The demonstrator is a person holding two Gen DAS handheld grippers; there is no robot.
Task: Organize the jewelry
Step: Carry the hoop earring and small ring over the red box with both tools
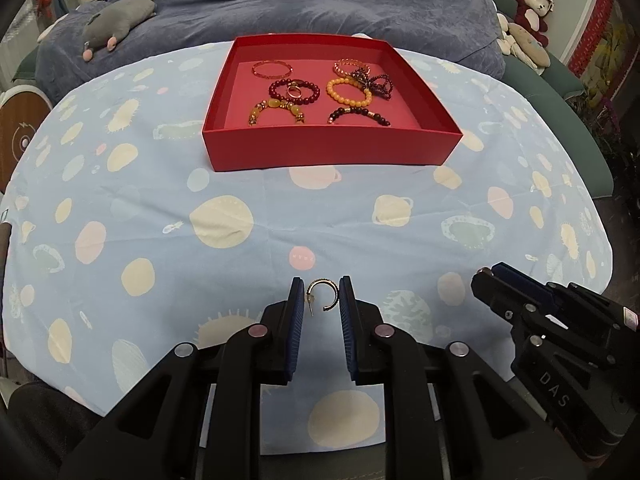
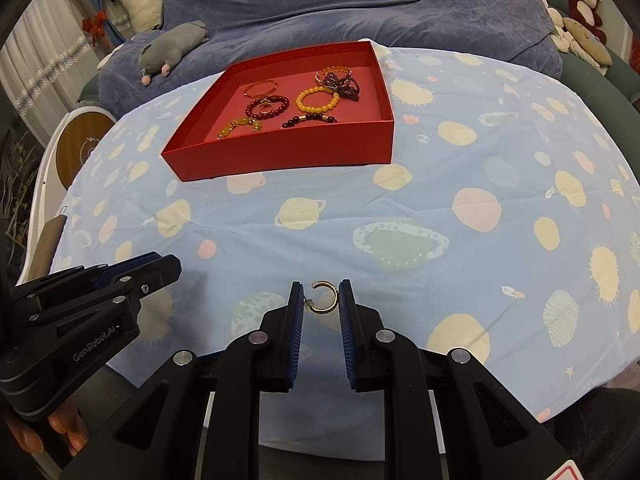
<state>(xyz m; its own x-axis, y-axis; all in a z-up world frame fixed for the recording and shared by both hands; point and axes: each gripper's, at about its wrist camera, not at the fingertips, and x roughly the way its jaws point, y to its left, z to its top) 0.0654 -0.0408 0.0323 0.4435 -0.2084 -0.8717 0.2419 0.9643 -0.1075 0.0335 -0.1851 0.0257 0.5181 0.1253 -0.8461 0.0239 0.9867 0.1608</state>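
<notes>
Each gripper pinches a small gold hoop earring at its fingertips. In the left wrist view the left gripper (image 1: pixel 322 293) is shut on one hoop earring (image 1: pixel 325 295), held above the tablecloth. The right gripper (image 2: pixel 320 295) is shut on the other hoop earring (image 2: pixel 325 298). The right gripper (image 1: pixel 494 276) also shows at the lower right of the left view, and the left gripper (image 2: pixel 160 266) at the lower left of the right view. A red tray (image 1: pixel 332 146) stands farther back, holding several bead bracelets (image 1: pixel 349 91) and a ring (image 1: pixel 295 91).
The round table wears a light blue cloth with planet prints (image 1: pixel 220 220). Behind it lies a blue-covered sofa with a grey plush mouse (image 1: pixel 120 24) and a red plush bear (image 1: pixel 534 10). A round wooden stool (image 2: pixel 80 140) stands at the left. Fingers (image 2: pixel 60 432) grip the left tool.
</notes>
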